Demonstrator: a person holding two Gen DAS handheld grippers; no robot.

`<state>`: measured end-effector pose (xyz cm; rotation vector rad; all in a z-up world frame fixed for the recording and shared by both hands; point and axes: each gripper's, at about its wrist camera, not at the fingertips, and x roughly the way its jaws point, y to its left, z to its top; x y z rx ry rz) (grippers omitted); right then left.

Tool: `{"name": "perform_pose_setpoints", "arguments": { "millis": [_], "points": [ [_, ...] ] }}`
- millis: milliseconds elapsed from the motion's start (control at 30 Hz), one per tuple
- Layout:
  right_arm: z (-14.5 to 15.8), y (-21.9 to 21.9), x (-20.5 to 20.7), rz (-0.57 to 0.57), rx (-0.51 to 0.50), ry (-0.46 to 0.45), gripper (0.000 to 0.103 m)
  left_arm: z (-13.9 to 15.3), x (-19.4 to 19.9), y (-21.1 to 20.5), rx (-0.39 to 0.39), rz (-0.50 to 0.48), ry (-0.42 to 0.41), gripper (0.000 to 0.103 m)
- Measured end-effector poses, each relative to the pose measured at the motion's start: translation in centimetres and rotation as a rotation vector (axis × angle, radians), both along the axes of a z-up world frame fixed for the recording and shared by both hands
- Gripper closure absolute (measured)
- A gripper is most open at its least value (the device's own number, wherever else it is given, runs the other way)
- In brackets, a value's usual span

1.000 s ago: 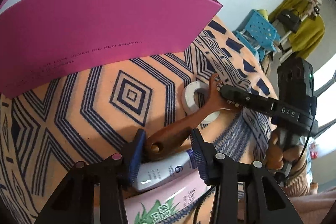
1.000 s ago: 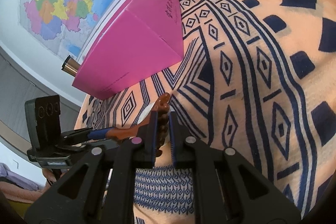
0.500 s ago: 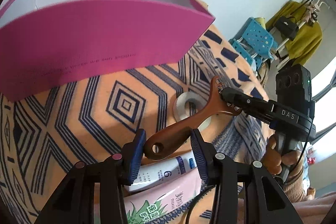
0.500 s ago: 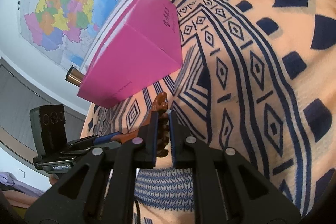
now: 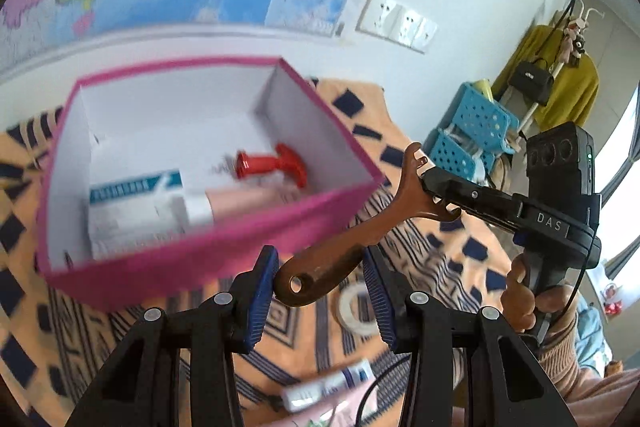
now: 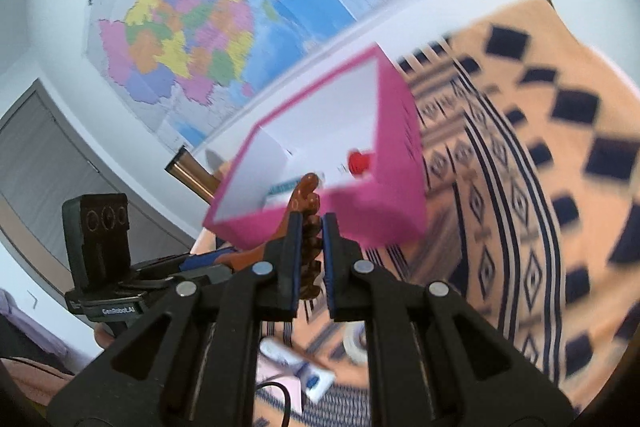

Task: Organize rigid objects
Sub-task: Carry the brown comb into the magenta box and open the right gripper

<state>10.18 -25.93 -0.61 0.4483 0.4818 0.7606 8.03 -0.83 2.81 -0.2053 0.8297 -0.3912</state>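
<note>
A brown wooden comb (image 5: 360, 239) with a holed handle hangs in the air in front of the pink box (image 5: 200, 259). My left gripper (image 5: 320, 287) is shut on its handle end. My right gripper (image 5: 436, 187) is shut on its toothed head, which the right wrist view shows as the comb (image 6: 306, 195) pinched between the pads of the right gripper (image 6: 311, 227). The pink box (image 6: 360, 211) stands open on the patterned blanket. It holds a red-handled corkscrew (image 5: 272, 163), a white and teal carton (image 5: 132, 203) and a pink tube (image 5: 240, 203).
Below the comb, a roll of white tape (image 5: 356, 311) and a white tube (image 5: 328, 383) lie on the orange and navy blanket (image 5: 460, 267). Blue baskets (image 5: 472, 135) and a coat rack stand past the table's right end. A wall map hangs behind the box.
Both grippers have risen together with the comb, lifting it off the blanket. The view now looks down into the pink box, whose contents were hidden before.
</note>
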Motion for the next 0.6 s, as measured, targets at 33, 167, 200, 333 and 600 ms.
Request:
{"name": "perform_pose_setpoints", "arguments": {
  "millis": [33,167,200,333,600],
  "points": [
    [0.7,0.3,0.5,0.001,-0.009,-0.014,0.09,0.4,0.6,0.3,0.005,0.005,-0.005,0.058],
    [1.7,0.8,2.4,0.001,-0.024,-0.019,0.09,1.0,2.4,0.5,0.031,0.016,-0.02,0.058],
    [1.8,0.9,2.9,-0.001,-0.03,-0.02,0.09,1.0,3.0,0.7,0.034,0.021,-0.02,0.058],
    [1.9,1.5,5.1,-0.008,-0.059,-0.002,0.089,0.7,4.7,0.8,0.062,0.043,-0.019,0.057],
    [0.8,2.5,8.0,-0.03,-0.135,0.053,0.087,-1.3,7.2,1.1,0.07,0.054,0.045,0.057]
  ]
}}
